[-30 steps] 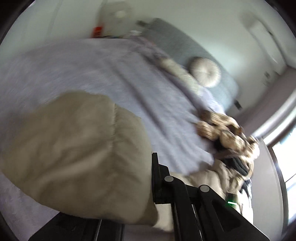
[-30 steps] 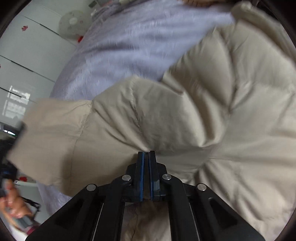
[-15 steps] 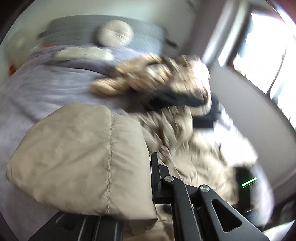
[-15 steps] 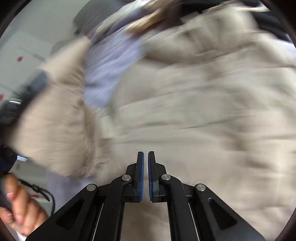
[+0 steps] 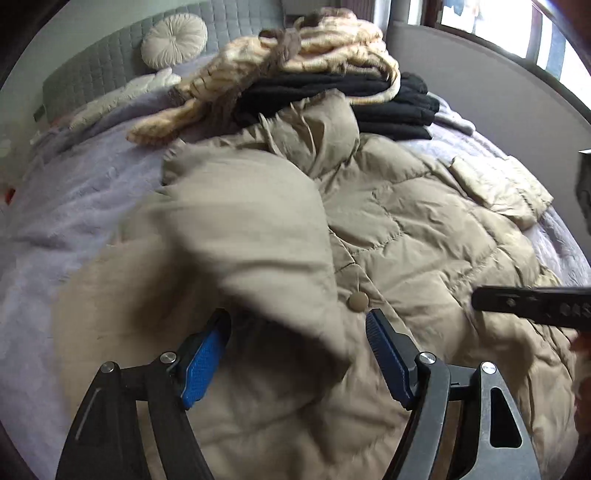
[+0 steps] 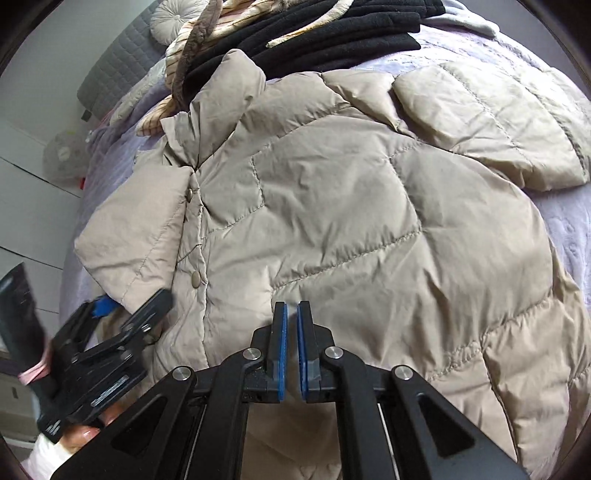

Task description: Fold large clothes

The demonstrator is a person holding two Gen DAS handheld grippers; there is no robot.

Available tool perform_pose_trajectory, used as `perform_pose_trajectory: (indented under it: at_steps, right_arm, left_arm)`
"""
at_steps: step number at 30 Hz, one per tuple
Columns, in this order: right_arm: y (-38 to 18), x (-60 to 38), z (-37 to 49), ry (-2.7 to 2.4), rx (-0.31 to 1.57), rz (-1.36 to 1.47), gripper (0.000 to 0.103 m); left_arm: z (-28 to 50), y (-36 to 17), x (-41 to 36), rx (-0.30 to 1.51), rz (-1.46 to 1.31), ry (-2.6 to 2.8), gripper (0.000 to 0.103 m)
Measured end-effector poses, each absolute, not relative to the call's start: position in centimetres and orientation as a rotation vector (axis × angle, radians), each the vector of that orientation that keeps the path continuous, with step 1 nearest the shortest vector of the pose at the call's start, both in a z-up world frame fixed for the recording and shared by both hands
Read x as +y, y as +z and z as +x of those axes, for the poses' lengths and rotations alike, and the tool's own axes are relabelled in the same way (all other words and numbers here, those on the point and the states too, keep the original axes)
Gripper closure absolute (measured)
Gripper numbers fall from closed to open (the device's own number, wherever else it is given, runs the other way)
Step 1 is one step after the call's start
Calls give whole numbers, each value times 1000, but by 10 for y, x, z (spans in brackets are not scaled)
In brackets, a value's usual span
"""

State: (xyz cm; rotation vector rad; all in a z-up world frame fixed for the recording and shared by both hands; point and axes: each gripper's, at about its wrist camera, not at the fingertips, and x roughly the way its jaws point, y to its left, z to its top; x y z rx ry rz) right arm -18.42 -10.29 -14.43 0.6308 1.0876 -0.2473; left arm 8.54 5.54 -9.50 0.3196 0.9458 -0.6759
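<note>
A beige quilted puffer jacket [image 5: 424, 236] lies front up on the lavender bed, collar toward the headboard; it also fills the right wrist view [image 6: 351, 221]. One sleeve [image 5: 236, 221] lies folded across the jacket's front, its cuff between my spread left fingers. My left gripper [image 5: 297, 354] is open over that cuff and also shows in the right wrist view [image 6: 125, 314]. My right gripper [image 6: 291, 350] hovers over the jacket's lower front, pads a narrow gap apart with nothing between them. The other sleeve [image 6: 491, 122] lies out to the right.
A pile of black clothes [image 5: 369, 99] and a tan fluffy garment [image 5: 295, 51] lies beyond the collar. A round cushion [image 5: 173, 37] leans on the grey headboard [image 5: 92, 70]. The lavender bedspread [image 5: 62, 206] shows at left. A window [image 5: 517, 33] is at the far right.
The left gripper carried the sleeve over the jacket's front and opened, letting it go. The right gripper's pads parted slightly and released the fabric they had pinched.
</note>
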Motion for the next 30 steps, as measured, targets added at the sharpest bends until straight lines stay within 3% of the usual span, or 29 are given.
perform_pose_trajectory:
  at_steps: [1, 3, 5, 9, 13, 16, 18, 20, 21, 22, 26, 30]
  right_arm:
    - [-137, -95, -186, -241, 1081, 604, 41]
    - [-114, -69, -178, -202, 1031, 518, 11]
    - [-101, -46, -177, -143, 1008, 427, 11]
    - [-103, -8, -135, -81, 1034, 280, 10]
    - [-118, 9, -90, -83, 1077, 211, 10]
    - [-127, 20, -81, -140, 1101, 143, 10]
    - [-136, 15, -70, -206, 1109, 115, 11]
    - [-144, 5, -62, -245, 1110, 134, 27]
    - [-147, -5, -50, -243, 1109, 162, 83]
    - [-143, -10, -57, -242, 1112, 186, 99]
    - [-134, -55, -65, -227, 993, 373, 99]
    - [-175, -103, -51, -251, 1027, 693, 98]
  left_arm:
    - [82, -87, 67, 928, 303, -676, 26]
    - [84, -72, 99, 910, 252, -645, 26]
    - [101, -66, 134, 932, 200, -575, 11]
    - [166, -78, 215, 1050, 8, -388, 11]
    - [236, -128, 274, 1255, -303, -331, 11]
    - [266, -173, 283, 1415, -534, -407, 11]
    - [275, -182, 278, 1415, -648, -451, 15]
    - [278, -173, 268, 1355, -661, -484, 62]
    - [276, -165, 265, 1326, -639, -473, 70]
    - [271, -152, 261, 1271, -602, -474, 82]
    - [255, -117, 255, 1107, -413, -476, 83]
    - [265, -140, 246, 1146, -302, -428, 83]
